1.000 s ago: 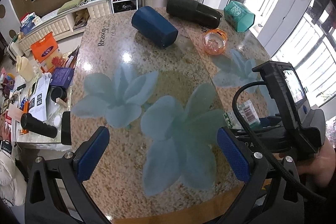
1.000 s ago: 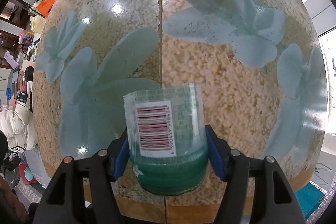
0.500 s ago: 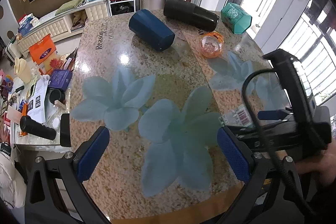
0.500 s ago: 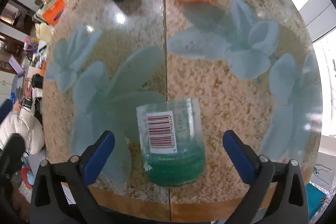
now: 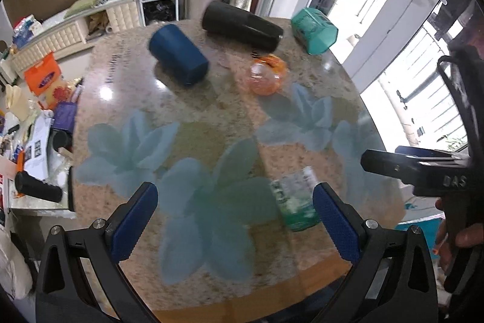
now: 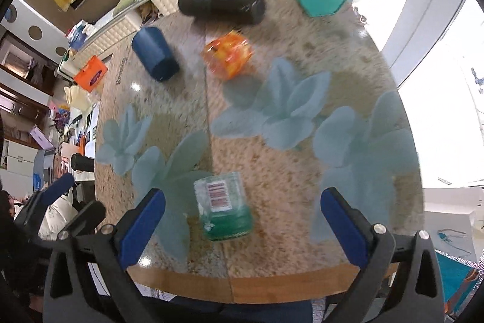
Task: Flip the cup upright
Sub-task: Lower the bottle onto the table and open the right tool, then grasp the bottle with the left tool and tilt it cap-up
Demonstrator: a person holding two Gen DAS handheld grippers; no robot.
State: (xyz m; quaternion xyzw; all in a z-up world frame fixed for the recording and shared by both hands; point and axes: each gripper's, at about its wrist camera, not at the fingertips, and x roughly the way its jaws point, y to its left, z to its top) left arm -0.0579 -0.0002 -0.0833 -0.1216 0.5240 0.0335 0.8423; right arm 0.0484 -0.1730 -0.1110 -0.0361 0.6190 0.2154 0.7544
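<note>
I saw the clear green-based cup standing upright near the table's front edge, long axis vertical, mouth up, barcode label facing me; motion blur kept me from telling whether it held anything. My right gripper was spread wide, the cup between its pads but untouched. My left gripper was also spread, holding nothing. The blue cup, black tumbler and orange cup lay on their sides farther back; the teal cup's pose I couldn't judge.

Black tongs, ribbed blue pads
</note>
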